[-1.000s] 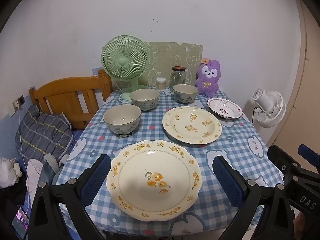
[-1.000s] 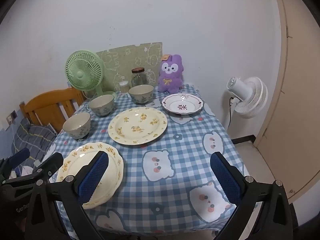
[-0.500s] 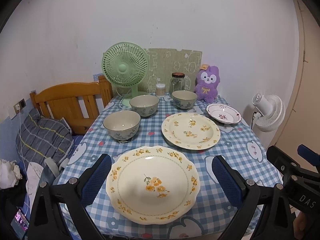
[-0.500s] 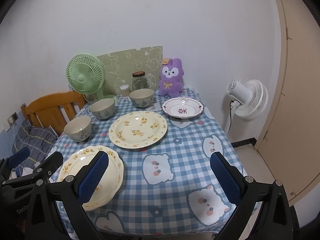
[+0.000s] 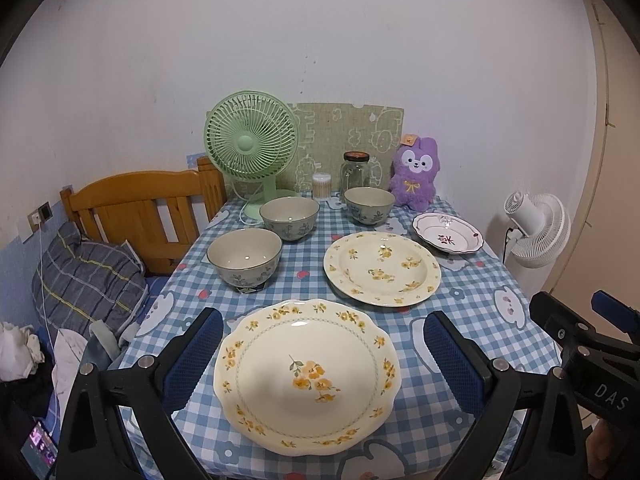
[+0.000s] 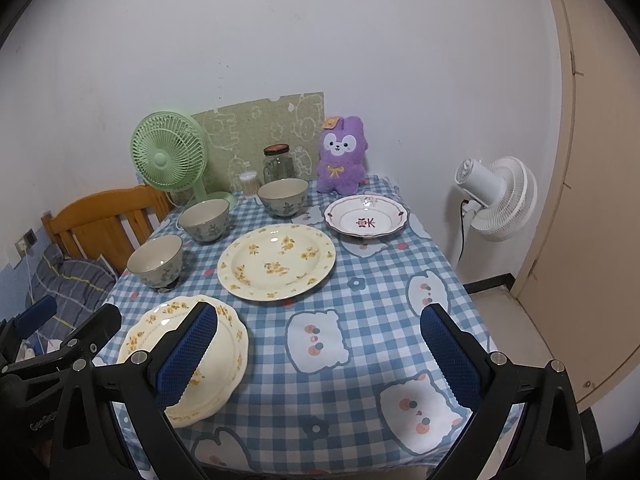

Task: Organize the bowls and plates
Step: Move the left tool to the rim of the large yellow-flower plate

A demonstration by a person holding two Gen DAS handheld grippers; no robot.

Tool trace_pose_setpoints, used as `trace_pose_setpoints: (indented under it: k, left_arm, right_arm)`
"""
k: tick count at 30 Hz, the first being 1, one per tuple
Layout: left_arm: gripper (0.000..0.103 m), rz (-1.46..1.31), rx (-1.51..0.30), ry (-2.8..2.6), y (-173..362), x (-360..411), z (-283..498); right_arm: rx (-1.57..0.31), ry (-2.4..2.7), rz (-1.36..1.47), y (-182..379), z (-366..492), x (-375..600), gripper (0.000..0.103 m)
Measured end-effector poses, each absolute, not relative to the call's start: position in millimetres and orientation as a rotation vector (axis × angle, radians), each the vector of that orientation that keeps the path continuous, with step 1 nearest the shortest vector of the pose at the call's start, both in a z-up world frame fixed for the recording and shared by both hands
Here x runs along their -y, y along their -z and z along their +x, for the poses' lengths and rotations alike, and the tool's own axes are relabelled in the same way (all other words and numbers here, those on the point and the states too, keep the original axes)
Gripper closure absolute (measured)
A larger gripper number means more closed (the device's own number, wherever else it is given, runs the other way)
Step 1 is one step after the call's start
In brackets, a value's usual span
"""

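Left wrist view shows me the left gripper [image 5: 322, 356] spread wide, empty, above the scalloped plate [image 5: 306, 374], which lies flat at the near edge of the table [image 5: 472, 304]. My right gripper [image 6: 318, 354] is also spread and holds nothing; under it is bare cloth, free room up to the right edge. Beyond, the round plate [image 6: 276, 266] and small red-patterned plate [image 6: 366, 220] lie flat. Three bowls [image 5: 244, 256] stand upright on the left, mouths up.
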State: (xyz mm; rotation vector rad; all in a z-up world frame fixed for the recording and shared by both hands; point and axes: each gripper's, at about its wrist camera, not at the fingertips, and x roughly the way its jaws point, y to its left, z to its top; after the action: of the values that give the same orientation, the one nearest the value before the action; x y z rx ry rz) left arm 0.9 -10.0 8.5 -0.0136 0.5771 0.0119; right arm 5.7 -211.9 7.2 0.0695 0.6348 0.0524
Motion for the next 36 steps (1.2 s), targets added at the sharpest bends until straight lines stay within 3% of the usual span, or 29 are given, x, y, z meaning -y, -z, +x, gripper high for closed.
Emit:
trace_pose_setpoints:
  k: [36]
  left_arm:
    - [0.004, -0.016, -0.58, -0.012, -7.3, 9.2, 4.8]
  right_arm:
    - [-0.64, -0.074, 0.066, -4.4, 14.3, 216.4, 0.001]
